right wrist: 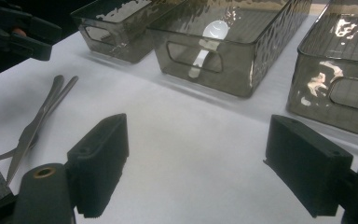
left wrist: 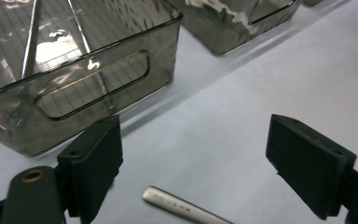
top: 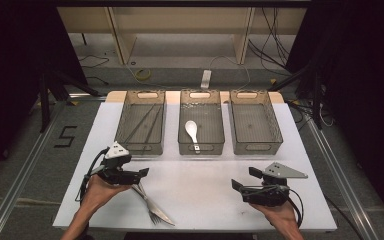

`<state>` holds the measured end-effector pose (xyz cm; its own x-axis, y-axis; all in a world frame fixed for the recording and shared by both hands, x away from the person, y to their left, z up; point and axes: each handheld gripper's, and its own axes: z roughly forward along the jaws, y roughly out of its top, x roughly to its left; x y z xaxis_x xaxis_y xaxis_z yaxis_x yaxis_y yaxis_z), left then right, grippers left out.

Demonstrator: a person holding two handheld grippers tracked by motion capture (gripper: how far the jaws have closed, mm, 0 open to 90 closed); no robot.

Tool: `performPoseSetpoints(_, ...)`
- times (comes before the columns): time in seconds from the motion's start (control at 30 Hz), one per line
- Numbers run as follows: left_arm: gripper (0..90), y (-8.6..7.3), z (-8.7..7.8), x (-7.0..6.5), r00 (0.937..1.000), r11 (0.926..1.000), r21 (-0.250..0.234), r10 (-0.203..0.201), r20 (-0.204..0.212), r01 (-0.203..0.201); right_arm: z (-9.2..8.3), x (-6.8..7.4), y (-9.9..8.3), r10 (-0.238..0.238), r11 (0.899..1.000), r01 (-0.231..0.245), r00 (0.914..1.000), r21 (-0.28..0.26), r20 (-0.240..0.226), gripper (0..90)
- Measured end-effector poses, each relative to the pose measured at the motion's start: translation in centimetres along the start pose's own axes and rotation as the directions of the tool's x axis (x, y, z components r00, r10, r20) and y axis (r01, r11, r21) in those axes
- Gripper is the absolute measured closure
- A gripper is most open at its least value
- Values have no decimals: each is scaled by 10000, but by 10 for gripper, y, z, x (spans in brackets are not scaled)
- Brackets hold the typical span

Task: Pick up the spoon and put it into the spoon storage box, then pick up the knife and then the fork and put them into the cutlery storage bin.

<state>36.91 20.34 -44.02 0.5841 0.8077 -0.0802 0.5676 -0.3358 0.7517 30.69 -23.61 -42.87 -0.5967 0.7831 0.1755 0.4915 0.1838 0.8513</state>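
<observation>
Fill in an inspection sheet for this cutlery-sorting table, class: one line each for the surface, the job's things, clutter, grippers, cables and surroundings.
Surface: white table top, flat and bare in the middle.
Job's things: knife and fork lie crossed on the table near the left hand-held gripper; left bin holds chopsticks; middle bin holds a white spoon; right bin looks empty.
Clutter: nothing seen.
Grippers: left hand-held gripper open, over a metal handle end; right hand-held gripper open, nothing between its jaws.
Cables: one trails from each gripper; more on the floor behind.
Surroundings: dark curtains, wooden shelving, a floor mark "5".
</observation>
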Motion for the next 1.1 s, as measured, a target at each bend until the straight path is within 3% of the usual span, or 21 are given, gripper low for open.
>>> performPoseSetpoints(0.3,266,-3,6,14,9999,9970,755,-162,-19,163,-8,-2,-5,167,9998,-166,9998,-51,147,222)
performPoseSetpoints(0.53,455,-5,8,18,9999,9925,1217,-111,-100,123,-8,-2,-6,111,9999,-112,9998,26,151,223)
performPoseSetpoints(0.73,714,-7,10,17,9996,9825,1856,186,-206,-144,-8,-1,-6,88,9999,-90,9998,84,161,226)
performPoseSetpoints(0.87,842,-10,12,19,9998,9763,2162,132,-137,-99,-8,0,-6,27,10000,-28,9998,85,183,229)
performPoseSetpoints(0.93,882,-11,12,20,9998,9732,2298,158,-144,-121,-7,0,-5,25,10000,-27,9998,94,191,230)
performPoseSetpoints(1.1,886,-13,14,20,9986,9646,2608,465,-244,-386,-5,4,-4,-104,9998,102,9999,177,123,231)
